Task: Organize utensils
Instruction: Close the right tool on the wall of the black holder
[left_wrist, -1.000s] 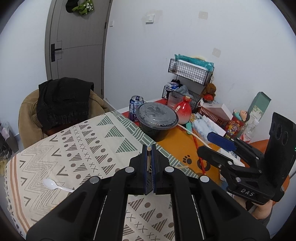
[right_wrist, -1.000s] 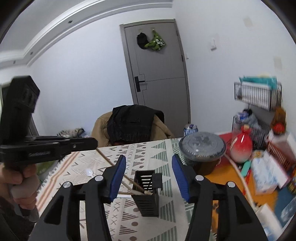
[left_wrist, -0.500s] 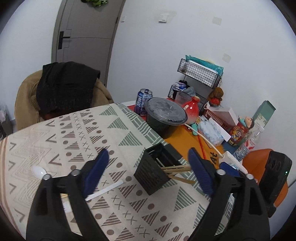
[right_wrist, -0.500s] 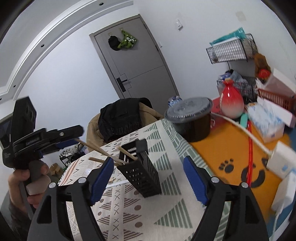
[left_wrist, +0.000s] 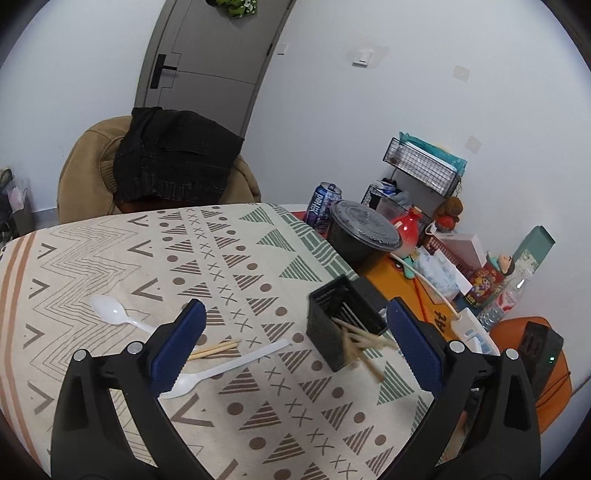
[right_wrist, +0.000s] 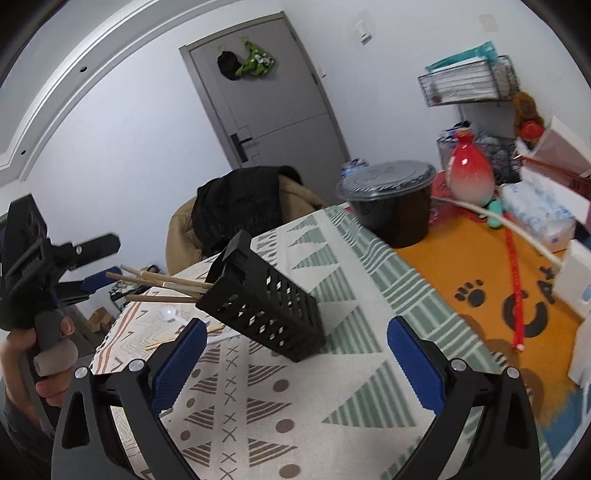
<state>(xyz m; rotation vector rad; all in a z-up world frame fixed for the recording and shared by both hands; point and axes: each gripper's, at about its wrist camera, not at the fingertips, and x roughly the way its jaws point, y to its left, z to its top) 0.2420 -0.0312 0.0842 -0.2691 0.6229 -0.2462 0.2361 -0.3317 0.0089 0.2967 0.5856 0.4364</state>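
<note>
Both the left gripper (left_wrist: 291, 345) and right gripper (right_wrist: 291, 363) are opening wide and empty, so the tilted black slotted plastic utensil holder (right_wrist: 264, 301) ahead of the fingers could topple, spilling its wooden chopsticks (right_wrist: 162, 286).

Two white spoons (left_wrist: 110, 313), one black holder (left_wrist: 341, 321)

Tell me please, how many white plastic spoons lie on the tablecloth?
2. One spoon lies left of the left gripper's left finger; the other spoon lies between its fingers, near loose chopsticks. Others may be hidden.

Even indoor light, fisheye edges, perhaps slight blur.
</note>
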